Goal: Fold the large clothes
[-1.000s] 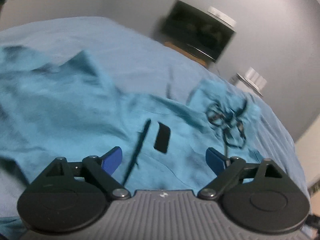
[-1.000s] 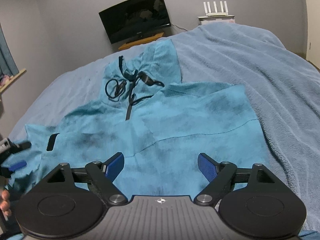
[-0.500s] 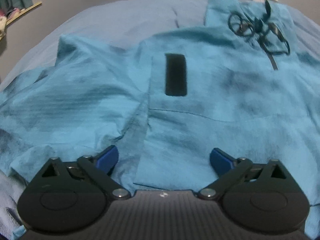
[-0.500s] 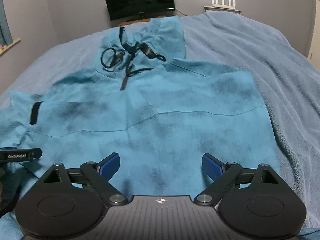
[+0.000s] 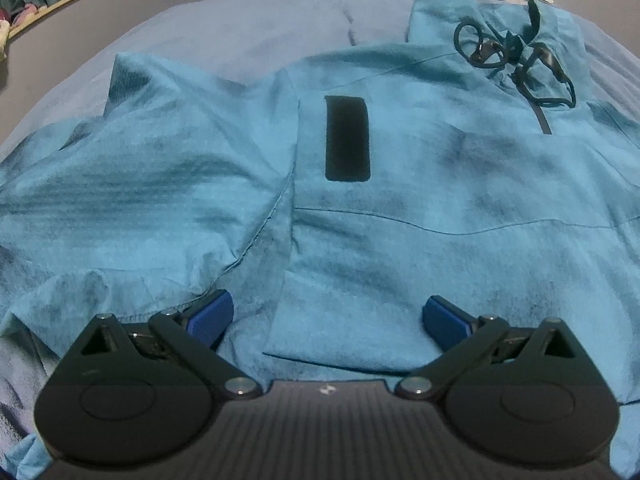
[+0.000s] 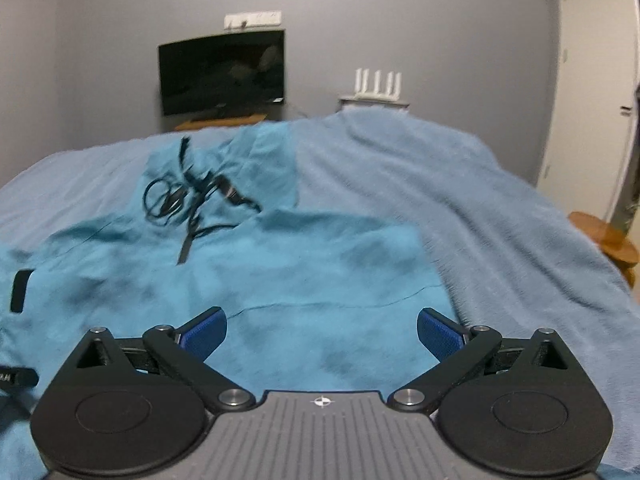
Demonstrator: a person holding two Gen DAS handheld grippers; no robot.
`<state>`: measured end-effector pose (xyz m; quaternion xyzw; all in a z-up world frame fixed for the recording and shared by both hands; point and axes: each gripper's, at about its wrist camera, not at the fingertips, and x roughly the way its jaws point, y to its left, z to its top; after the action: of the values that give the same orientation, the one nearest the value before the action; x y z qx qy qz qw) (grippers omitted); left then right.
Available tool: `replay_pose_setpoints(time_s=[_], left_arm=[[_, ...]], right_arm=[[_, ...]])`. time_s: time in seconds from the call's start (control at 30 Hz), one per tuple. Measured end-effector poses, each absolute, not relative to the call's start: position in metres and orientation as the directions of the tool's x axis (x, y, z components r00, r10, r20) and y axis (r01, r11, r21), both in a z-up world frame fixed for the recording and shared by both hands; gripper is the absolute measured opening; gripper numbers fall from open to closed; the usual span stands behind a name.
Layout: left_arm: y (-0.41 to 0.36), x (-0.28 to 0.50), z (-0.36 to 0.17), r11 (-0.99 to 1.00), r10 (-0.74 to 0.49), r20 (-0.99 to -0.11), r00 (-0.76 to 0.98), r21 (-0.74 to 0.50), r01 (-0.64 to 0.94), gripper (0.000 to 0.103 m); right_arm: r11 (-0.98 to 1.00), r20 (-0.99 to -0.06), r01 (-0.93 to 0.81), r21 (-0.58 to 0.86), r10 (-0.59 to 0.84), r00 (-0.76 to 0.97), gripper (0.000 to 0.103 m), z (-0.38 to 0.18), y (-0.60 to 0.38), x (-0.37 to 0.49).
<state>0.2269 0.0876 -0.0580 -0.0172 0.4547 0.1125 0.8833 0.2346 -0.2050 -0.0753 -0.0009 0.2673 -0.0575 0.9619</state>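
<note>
A large teal hooded jacket [image 5: 420,216] lies flat on the bed, hood at the far end. It has a black chest patch [image 5: 346,138] and tangled black drawcords [image 5: 516,64]. One sleeve [image 5: 140,184] lies crumpled to the left of the body. My left gripper [image 5: 328,316] hangs open just above the near hem, nothing between its blue pads. In the right wrist view the jacket [image 6: 312,276] spreads ahead, its cords [image 6: 188,196] blurred. My right gripper [image 6: 322,330] is over the jacket's lower right part, its jaws still opening and holding nothing.
A blue-grey blanket [image 6: 480,220] covers the bed and rises in a hump at the right. Beyond the bed are a dark screen [image 6: 222,72] on the wall, a white router [image 6: 378,84], a white door [image 6: 592,100] and a wooden stool [image 6: 608,236].
The left view swung from a tilted look across the bed to straight down over the hem, then held still. The right view tipped upward toward the wall. Both jaws spread wider.
</note>
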Motion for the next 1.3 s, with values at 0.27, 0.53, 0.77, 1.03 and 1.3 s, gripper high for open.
replay_pose_setpoints(time_s=[0.27, 0.53, 0.77, 1.03, 1.3], left_arm=[[0.081, 0.220, -0.055, 0.972, 0.210, -0.779, 0.591, 0.102, -0.211, 0.103], [0.081, 0.216, -0.046, 0.977, 0.176, -0.760, 0.626, 0.057, -0.206, 0.103], [0.071, 0.211, -0.034, 0.989, 0.118, -0.712, 0.692, 0.020, -0.147, 0.103], [0.064, 0.196, -0.002, 0.987, 0.148, -0.584, 0.798, 0.037, -0.156, 0.103], [0.148, 0.145, 0.082, 0.931, 0.211, -0.479, 0.852, -0.168, -0.325, 0.103]], right_arm=[[0.973, -0.487, 0.111, 0.200, 0.000, 0.873, 0.103, -0.078, -0.238, 0.226], [0.976, -0.717, 0.156, 0.152, 0.000, 0.697, 0.103, -0.108, -0.227, 0.252], [0.961, -0.830, 0.248, 0.122, -0.038, 0.556, 0.103, -0.136, -0.233, 0.263], [0.960, -0.729, 0.176, 0.219, 0.041, 0.684, 0.103, -0.119, -0.234, 0.256], [0.977, -0.484, 0.008, 0.214, 0.099, 0.869, 0.103, -0.078, -0.215, 0.229]])
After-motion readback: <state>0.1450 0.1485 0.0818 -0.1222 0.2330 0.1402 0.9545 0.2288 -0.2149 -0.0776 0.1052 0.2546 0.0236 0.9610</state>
